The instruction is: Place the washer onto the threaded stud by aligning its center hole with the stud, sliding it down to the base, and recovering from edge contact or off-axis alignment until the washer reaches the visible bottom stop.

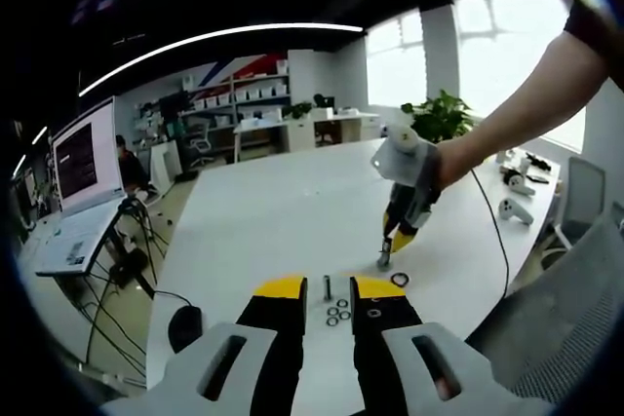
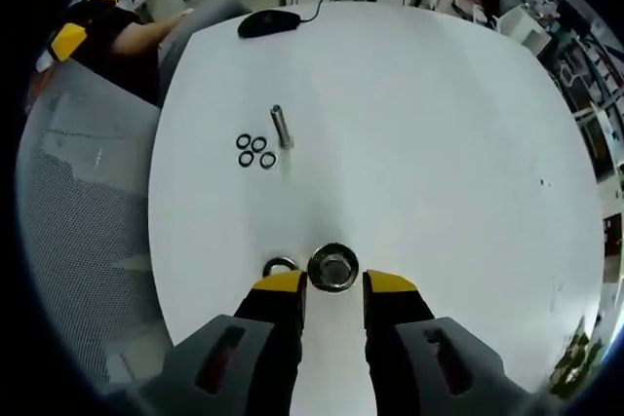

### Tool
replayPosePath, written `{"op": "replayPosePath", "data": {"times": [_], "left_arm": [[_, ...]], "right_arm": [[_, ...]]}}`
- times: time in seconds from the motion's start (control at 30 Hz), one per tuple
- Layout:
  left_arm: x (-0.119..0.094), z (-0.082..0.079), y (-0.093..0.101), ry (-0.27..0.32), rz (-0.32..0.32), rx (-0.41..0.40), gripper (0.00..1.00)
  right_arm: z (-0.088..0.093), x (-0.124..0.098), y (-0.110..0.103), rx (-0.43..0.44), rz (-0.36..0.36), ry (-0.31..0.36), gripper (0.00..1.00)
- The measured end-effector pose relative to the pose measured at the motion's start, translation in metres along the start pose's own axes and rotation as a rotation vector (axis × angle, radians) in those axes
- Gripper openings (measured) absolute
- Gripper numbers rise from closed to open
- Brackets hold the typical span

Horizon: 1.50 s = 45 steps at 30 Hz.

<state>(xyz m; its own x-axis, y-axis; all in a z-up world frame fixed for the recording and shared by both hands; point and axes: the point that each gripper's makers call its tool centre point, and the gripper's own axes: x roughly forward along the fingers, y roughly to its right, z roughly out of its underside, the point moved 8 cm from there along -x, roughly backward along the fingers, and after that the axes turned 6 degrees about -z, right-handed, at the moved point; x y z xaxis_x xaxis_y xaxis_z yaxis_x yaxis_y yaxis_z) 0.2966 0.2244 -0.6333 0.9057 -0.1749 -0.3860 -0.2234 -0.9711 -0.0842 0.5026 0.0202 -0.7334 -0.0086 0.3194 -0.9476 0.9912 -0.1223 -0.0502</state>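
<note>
A thin threaded stud (image 1: 327,288) stands upright on the white table (image 1: 273,211), just past the tips of my left gripper (image 1: 330,287), which is open and holds nothing. Several small washers (image 1: 336,316) lie beside the stud, with one more washer (image 1: 374,314) off to the right. In the right gripper view, the same stud (image 2: 278,126) and washers (image 2: 254,151) sit farther up the table (image 2: 429,124). My right gripper (image 2: 334,283) has its jaws around a round metal piece (image 2: 333,268) that touches the table, and a dark ring (image 2: 280,265) lies to its left. The right gripper (image 1: 398,238), metal piece (image 1: 384,256) and ring (image 1: 399,280) also appear in the left gripper view.
A black mouse (image 2: 270,21) with its cable lies near the table's edge. A grey mesh chair (image 2: 78,202) stands close to the table. A laptop on a stand (image 1: 83,192) is off the table's left side. White controllers (image 1: 515,209) lie at the far right.
</note>
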Motion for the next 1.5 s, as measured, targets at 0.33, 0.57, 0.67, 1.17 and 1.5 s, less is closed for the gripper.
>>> {"op": "replayPosePath", "data": {"times": [0.33,0.57,0.67,1.17,1.5], "left_arm": [[0.000,0.000,0.001,-0.001,0.002,0.003,0.16],[0.000,0.000,0.001,-0.002,0.003,0.003,0.16],[0.000,0.000,0.001,-0.002,0.004,0.003,0.16],[0.000,0.000,0.001,-0.002,0.008,0.007,0.16],[0.000,0.000,0.001,-0.001,0.006,0.006,0.16]], "right_arm": [[0.006,0.001,-0.002,0.025,-0.005,0.008,0.25],[0.015,0.005,-0.006,0.038,-0.006,0.020,0.25],[0.020,0.008,-0.008,0.051,-0.010,0.012,0.25],[0.026,0.027,-0.029,0.096,-0.057,0.027,0.28],[0.031,0.040,-0.034,0.123,-0.076,0.012,0.30]]}}
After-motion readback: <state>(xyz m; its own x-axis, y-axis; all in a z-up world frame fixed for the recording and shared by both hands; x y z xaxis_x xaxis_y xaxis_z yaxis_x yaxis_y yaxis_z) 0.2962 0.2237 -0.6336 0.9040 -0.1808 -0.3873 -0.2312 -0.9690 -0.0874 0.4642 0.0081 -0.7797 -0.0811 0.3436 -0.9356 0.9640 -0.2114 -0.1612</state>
